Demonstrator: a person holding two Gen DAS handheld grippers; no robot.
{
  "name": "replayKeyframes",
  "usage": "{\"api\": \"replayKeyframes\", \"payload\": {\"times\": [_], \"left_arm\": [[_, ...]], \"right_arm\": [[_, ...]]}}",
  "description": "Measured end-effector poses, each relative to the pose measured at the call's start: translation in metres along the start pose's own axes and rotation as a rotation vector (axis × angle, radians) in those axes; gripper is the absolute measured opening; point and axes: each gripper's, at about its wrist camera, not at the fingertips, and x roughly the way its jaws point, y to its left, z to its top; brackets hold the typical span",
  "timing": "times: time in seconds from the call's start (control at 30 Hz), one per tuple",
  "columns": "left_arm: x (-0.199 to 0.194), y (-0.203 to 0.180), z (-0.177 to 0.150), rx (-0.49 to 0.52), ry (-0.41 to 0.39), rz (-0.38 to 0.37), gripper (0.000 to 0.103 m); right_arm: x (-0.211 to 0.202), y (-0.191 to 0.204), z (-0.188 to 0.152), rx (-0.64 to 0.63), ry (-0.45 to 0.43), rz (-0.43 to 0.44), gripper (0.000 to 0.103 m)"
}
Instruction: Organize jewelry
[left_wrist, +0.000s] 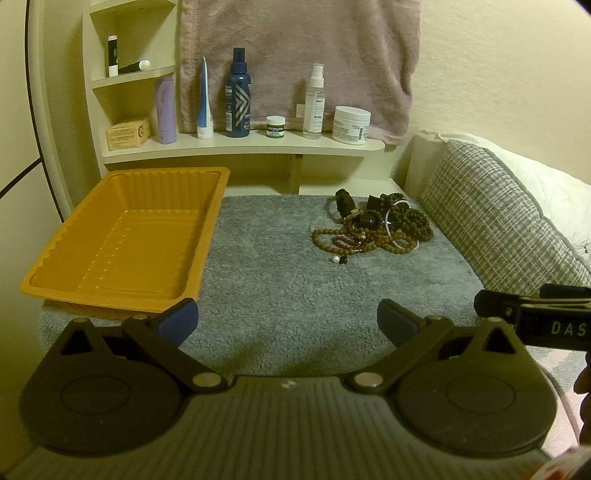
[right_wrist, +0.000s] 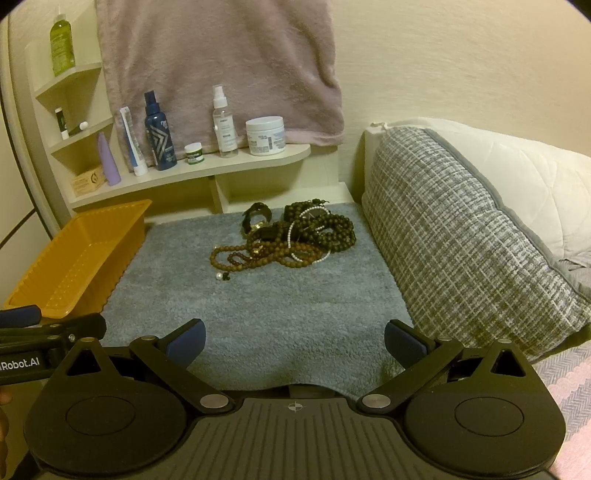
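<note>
From the left wrist, the orange tray (left_wrist: 122, 236) lies at ten o'clock on the grey mat (left_wrist: 280, 280), long axis running away toward the shelf (left_wrist: 236, 147); the jewelry pile (left_wrist: 373, 227) sits at one o'clock. Left gripper (left_wrist: 287, 325) and right gripper (right_wrist: 294, 341) both gape wide, holding nothing.

black gripper (left_wrist: 287, 325), blue pads (left_wrist: 177, 324), "DAS…" lettering

An empty orange tray (left_wrist: 122, 236) sits left on the grey mat (left_wrist: 277, 295), a tangled pile of beaded jewelry (left_wrist: 373, 229) lies well apart to the right, and the left gripper (left_wrist: 286, 325) hovers with fingers (left_wrist: 177, 325) spread wide.
</note>
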Motion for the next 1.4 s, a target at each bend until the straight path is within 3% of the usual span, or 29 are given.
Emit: {"api": "replayKeyframes", "payload": {"times": [1.4], "left_arm": [[-0.0016, -0.0047, 0.0016, -0.002, -0.002, -0.009, 0.102]], "right_arm": [[-0.0003, -0.0001, -0.0011, 0.003, -0.002, -0.003, 0.103]]}}
